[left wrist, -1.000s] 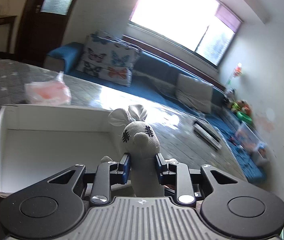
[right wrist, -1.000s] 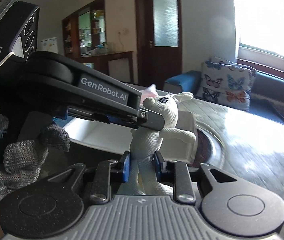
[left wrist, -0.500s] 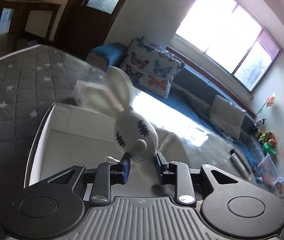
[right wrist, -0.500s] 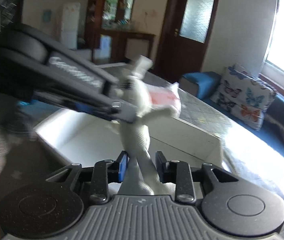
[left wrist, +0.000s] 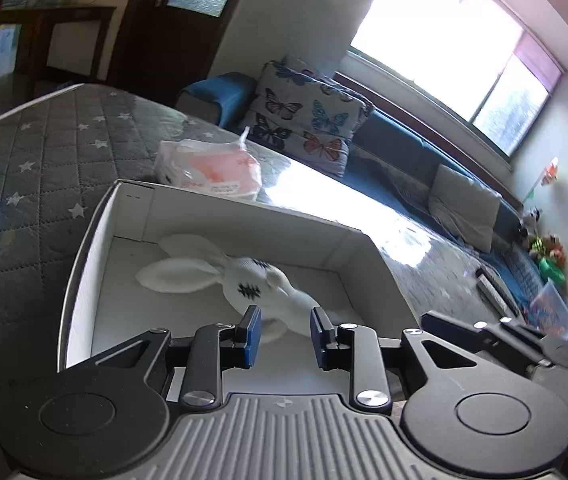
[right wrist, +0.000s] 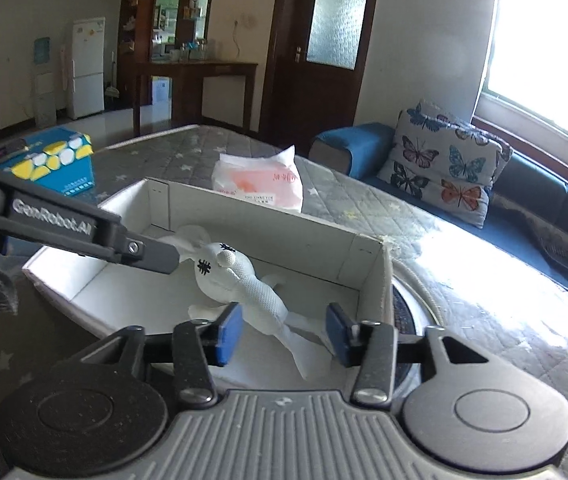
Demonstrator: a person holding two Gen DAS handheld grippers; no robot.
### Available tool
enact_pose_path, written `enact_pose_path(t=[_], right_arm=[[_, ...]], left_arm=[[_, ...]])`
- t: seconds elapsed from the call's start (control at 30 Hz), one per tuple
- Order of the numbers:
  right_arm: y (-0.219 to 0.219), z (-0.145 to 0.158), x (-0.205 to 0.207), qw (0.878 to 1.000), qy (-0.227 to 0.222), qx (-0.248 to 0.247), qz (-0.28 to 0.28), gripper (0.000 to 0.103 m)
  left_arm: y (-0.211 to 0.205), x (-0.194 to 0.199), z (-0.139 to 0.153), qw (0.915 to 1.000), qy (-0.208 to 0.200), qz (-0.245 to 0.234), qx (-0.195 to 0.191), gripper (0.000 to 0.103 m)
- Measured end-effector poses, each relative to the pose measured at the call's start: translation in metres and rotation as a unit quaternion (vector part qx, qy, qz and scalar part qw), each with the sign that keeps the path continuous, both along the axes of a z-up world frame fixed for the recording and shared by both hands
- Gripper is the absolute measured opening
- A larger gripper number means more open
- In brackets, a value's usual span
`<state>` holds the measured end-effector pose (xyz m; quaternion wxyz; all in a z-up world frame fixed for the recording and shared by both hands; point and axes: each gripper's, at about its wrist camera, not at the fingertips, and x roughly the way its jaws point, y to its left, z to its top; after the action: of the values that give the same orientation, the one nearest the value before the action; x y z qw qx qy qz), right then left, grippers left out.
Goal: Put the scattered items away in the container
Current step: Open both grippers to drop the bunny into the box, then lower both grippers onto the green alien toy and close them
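One toy rabbit point(right wrist: 239, 280) lies on its back inside the single white box point(right wrist: 284, 232) on the bed point(left wrist: 43, 152). Both grippers, left point(left wrist: 284, 336) and right point(right wrist: 284, 334), have jaws open and empty around it. Lifting away carelessly could snag a limb. One pink packet point(right wrist: 259, 184) near the bed's far edge and one blue carton point(right wrist: 49, 160) wait outside.

A grey quilted star-print bed point(right wrist: 364, 200) carries everything; a white open box point(right wrist: 284, 236) sits toward its near edge; a pink-and-white plastic packet point(right wrist: 259, 186) lies just beyond the box's far wall; a blue-and-yellow carton point(right wrist: 51, 160) rests near the left edge.
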<state>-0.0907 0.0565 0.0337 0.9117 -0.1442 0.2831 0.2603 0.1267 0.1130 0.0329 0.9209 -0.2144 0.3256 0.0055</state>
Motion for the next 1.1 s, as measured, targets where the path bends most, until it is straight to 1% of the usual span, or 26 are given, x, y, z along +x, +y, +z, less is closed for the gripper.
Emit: enact_pose_path(t=[0.07, 0.13, 0.23, 0.3, 0.43, 0.5, 0.63, 0.8, 0.97, 1.1], right_arm=[[-0.009, 0.005, -0.010, 1.000, -0.002, 0.008, 0.005, 0.060], [-0.016, 0.008, -0.021, 1.000, -0.002, 0.012, 0.006, 0.069], [-0.029, 0.006, -0.042, 1.000, 0.001, 0.018, 0.009, 0.076], [-0.037, 0.003, -0.055, 1.000, 0.008, 0.025, 0.010, 0.079], [-0.051, -0.008, -0.079, 0.999, 0.021, 0.033, 0.009, 0.080], [-0.056, -0.016, -0.088, 0.999, 0.030, 0.034, 0.010, 0.080], [-0.063, -0.031, -0.100, 0.998, 0.047, 0.037, 0.000, 0.079], [-0.072, -0.042, -0.103, 0.996, 0.069, 0.058, -0.022, 0.078], [-0.072, -0.047, -0.103, 0.995, 0.076, 0.062, -0.028, 0.078], [-0.076, -0.051, -0.101, 0.993, 0.088, 0.070, -0.036, 0.073]], left_arm=[[-0.006, -0.006, -0.001, 1.0000, 0.001, -0.006, 0.001, 0.029], [-0.012, -0.013, -0.003, 0.9999, 0.004, -0.013, 0.000, 0.029], [-0.022, -0.022, -0.007, 0.9997, 0.009, -0.023, 0.003, 0.030], [-0.028, -0.029, -0.010, 0.9995, 0.010, -0.030, 0.003, 0.030], [-0.040, -0.044, -0.008, 0.9992, -0.001, -0.033, 0.022, 0.031], [-0.044, -0.050, -0.006, 0.9990, -0.001, -0.040, 0.018, 0.031], [-0.054, -0.060, -0.004, 0.9984, -0.007, -0.051, 0.024, 0.031], [-0.074, -0.063, -0.012, 0.9960, 0.006, -0.087, 0.017, 0.031], [-0.096, -0.061, -0.019, 0.9913, 0.019, -0.130, 0.006, 0.031], [-0.113, -0.059, -0.025, 0.9864, 0.029, -0.162, 0.010, 0.032]])
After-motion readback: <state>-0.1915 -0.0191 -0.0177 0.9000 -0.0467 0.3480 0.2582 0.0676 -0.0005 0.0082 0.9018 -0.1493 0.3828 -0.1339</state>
